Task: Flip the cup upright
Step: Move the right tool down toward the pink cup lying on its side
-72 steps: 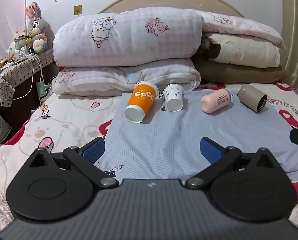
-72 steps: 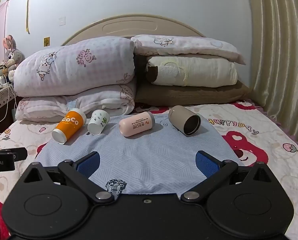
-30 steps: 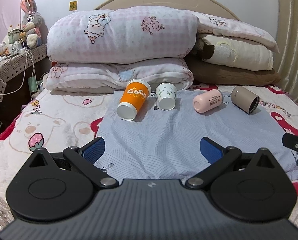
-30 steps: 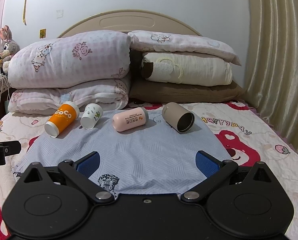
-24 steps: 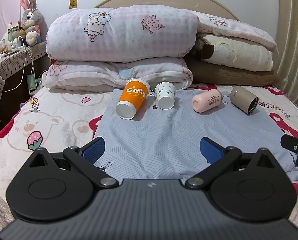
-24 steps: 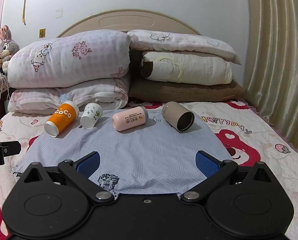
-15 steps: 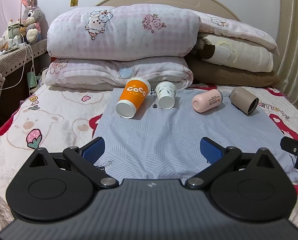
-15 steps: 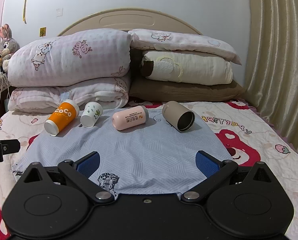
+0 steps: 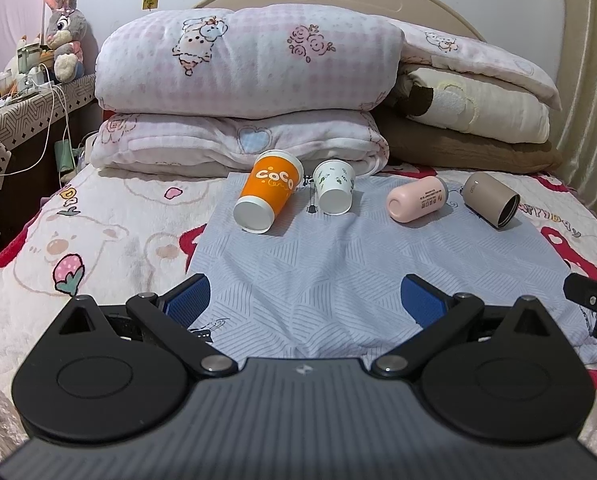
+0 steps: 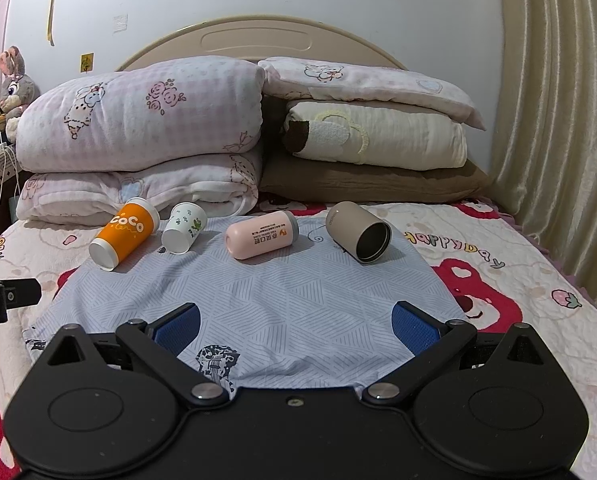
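Several cups lie on their sides in a row at the far edge of a light blue cloth (image 9: 330,264) on the bed. From the left: an orange "CoCo" cup (image 9: 268,196) (image 10: 124,233), a small white leaf-print cup (image 9: 333,192) (image 10: 184,228), a pink cup (image 9: 416,199) (image 10: 261,235) and a beige cup (image 9: 491,199) (image 10: 358,232) with its dark mouth facing me. My left gripper (image 9: 304,300) is open and empty above the near cloth. My right gripper (image 10: 296,326) is open and empty, well short of the cups.
Folded pink quilts (image 9: 246,60) and pillows (image 10: 374,136) are stacked just behind the cups against the headboard. A bedside table (image 9: 22,108) with cables and a plush rabbit stands at the left. A curtain (image 10: 558,120) hangs at the right.
Both grippers have drifted slightly, the left view shifting a little; the cups lie as before and both grippers stay open.
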The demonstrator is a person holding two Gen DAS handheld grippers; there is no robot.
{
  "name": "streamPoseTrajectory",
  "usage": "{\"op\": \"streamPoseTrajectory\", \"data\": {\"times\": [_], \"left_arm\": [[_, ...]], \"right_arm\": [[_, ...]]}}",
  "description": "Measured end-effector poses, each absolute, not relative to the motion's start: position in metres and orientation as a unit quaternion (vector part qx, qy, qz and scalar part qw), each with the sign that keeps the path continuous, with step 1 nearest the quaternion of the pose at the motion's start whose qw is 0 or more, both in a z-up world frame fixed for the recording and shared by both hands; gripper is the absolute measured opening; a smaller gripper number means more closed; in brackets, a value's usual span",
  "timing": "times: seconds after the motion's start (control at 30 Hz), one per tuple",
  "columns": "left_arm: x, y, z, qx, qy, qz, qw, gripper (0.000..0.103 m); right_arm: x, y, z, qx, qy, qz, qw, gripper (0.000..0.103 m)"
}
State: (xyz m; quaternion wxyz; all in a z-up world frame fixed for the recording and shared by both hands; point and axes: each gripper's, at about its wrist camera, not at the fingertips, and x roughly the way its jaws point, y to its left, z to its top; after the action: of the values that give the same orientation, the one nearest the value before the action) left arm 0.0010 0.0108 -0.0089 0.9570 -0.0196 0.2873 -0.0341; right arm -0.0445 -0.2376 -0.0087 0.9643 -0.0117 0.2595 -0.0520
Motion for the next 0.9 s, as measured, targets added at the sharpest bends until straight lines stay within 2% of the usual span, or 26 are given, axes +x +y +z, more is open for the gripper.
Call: {"op": "streamPoseTrajectory", "data": {"times": [0.3,0.43,0.7,0.9], "left_arm": [[0.002,0.011,-0.011,-0.019,0.291,-0.031,0.956,0.103],[0.011,0.005,-0.001,-0.013,0.296,-0.038,0.954,0.103],[0.053,-0.022,0.030,0.041,0.313,-0.080,0.946,0.103],[0.112,-0.050,0.042,0.065,0.318,-0.119,0.938,0.103]], "right_arm": [[-0.043,-0.236,-0.008,-0.009,0.263,-0.048,0.964,0.103],[-0.027,-0.239,-0.003,0.009,0.305,-0.011,0.952,0.103],[0.013,-0.263,0.015,0.082,0.346,0.048,0.933,0.103],[0.066,-0.295,0.011,0.193,0.388,0.058,0.899,0.103]]}}
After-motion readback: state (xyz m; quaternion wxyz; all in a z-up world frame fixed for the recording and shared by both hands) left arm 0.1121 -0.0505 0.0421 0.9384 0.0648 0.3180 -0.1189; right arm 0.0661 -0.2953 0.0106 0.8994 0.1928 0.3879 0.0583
